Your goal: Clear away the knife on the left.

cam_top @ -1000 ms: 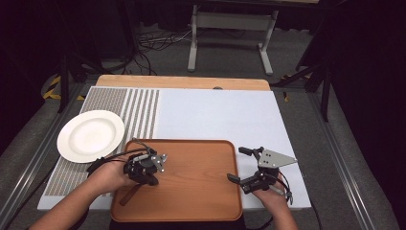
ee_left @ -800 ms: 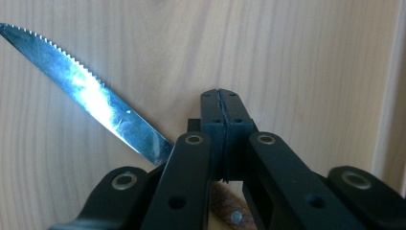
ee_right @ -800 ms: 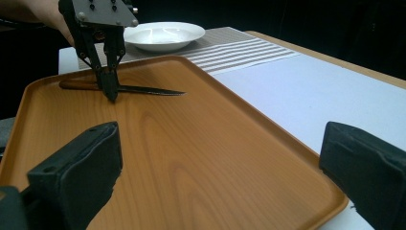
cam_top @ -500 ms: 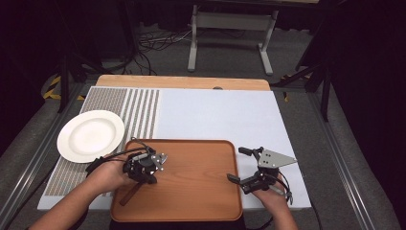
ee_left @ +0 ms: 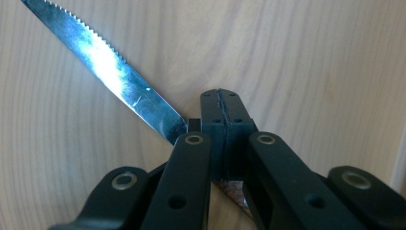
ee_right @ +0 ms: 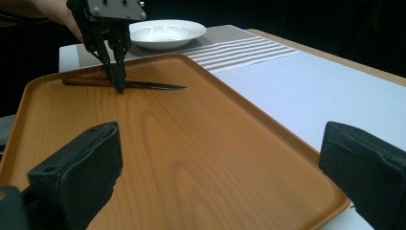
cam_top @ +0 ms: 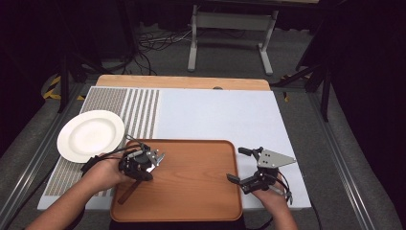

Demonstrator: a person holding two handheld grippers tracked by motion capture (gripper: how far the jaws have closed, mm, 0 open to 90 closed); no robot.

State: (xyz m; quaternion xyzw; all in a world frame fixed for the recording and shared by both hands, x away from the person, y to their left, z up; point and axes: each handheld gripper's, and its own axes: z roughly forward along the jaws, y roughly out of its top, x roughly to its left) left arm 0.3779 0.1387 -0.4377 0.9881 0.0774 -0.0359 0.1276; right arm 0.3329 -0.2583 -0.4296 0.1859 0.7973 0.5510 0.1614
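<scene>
Left gripper (cam_top: pixel 136 165): jaws pressed together on the knife (ee_left: pixel 115 72) where blade meets handle, over the tray's left part.
Right gripper (cam_top: pixel 239 165): jaws wide apart, holding nothing, at the tray's right rim.
Knife: lies flat on the tray, serrated blade pointing toward tray centre.
Tray (cam_top: pixel 191 191): wooden, raised rim, middle bare between the grippers.
Plate (cam_top: pixel 91 135): white, just beyond the tray's far left corner.
Mat (cam_top: pixel 215 115): pale, striped left of the tray, under it.
</scene>
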